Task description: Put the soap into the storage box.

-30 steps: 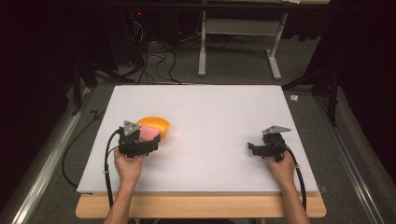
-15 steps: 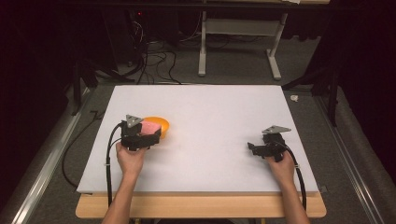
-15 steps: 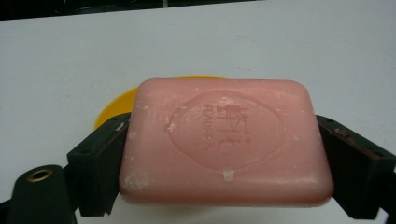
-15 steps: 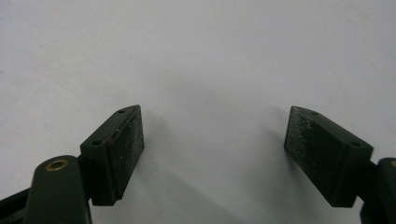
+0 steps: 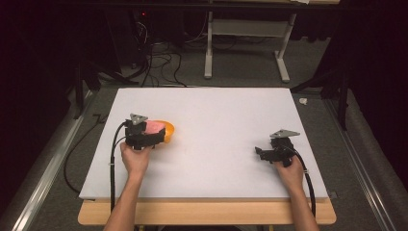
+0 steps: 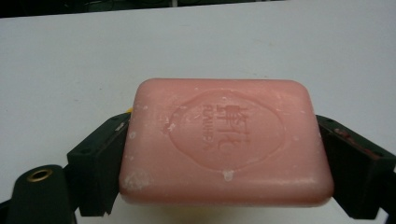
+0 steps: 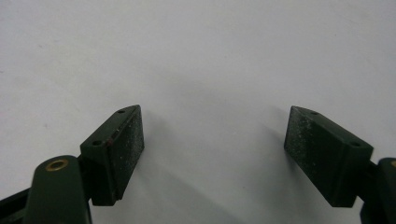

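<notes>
One pink soap bar (image 6: 226, 142) lies flat, lengthwise across the clamping left tongs (image 6: 224, 158); right tongs (image 7: 212, 154) gape apart.

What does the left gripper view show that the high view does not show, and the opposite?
The left gripper view alone shows the oval stamp with lettering pressed into the pink soap bar and both black pads clamped on its ends. The high view alone shows the orange dish under the soap, the right gripper and both forearms. Both share the soap held in the left gripper above the white table.
</notes>
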`<state>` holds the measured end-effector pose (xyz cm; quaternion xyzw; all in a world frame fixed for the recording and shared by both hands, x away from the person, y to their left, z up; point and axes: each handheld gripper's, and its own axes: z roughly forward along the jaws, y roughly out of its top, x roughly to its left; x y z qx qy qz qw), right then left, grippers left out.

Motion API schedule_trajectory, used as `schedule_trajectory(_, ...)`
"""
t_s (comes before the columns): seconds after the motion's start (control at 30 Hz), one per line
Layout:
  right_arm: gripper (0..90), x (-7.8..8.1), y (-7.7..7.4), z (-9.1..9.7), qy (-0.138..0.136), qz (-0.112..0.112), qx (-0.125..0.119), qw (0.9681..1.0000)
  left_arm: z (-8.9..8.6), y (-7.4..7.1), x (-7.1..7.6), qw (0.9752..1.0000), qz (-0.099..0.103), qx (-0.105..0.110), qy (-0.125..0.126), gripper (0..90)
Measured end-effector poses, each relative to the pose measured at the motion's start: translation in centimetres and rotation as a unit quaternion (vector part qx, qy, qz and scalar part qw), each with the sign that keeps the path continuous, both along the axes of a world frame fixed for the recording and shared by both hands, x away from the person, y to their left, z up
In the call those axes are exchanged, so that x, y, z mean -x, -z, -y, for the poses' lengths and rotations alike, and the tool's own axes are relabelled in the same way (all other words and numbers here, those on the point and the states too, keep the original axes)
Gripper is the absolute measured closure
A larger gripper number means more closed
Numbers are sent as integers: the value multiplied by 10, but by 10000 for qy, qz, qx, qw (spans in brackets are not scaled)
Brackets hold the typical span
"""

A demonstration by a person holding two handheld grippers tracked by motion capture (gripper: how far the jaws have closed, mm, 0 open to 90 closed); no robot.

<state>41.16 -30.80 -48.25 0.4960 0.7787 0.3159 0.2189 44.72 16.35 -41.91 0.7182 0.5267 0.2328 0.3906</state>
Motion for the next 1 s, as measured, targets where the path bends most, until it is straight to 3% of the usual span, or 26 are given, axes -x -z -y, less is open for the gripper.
schedule_trajectory(0.27, 208, 0, 0, 0, -1, 0, -1, 10000, 4, 2, -10, 10000, -22, 7, -57, 139)
schedule_trajectory(0.4, 208, 0, 0, 0, -1, 0, -1, 10000, 5, 8, -16, 9998, -130, -71, -118, 139)
schedule_trajectory(1.0, 208, 0, 0, 0, 7, -8, -7, 10000, 6, 17, -24, 9993, -274, -102, -219, 139)
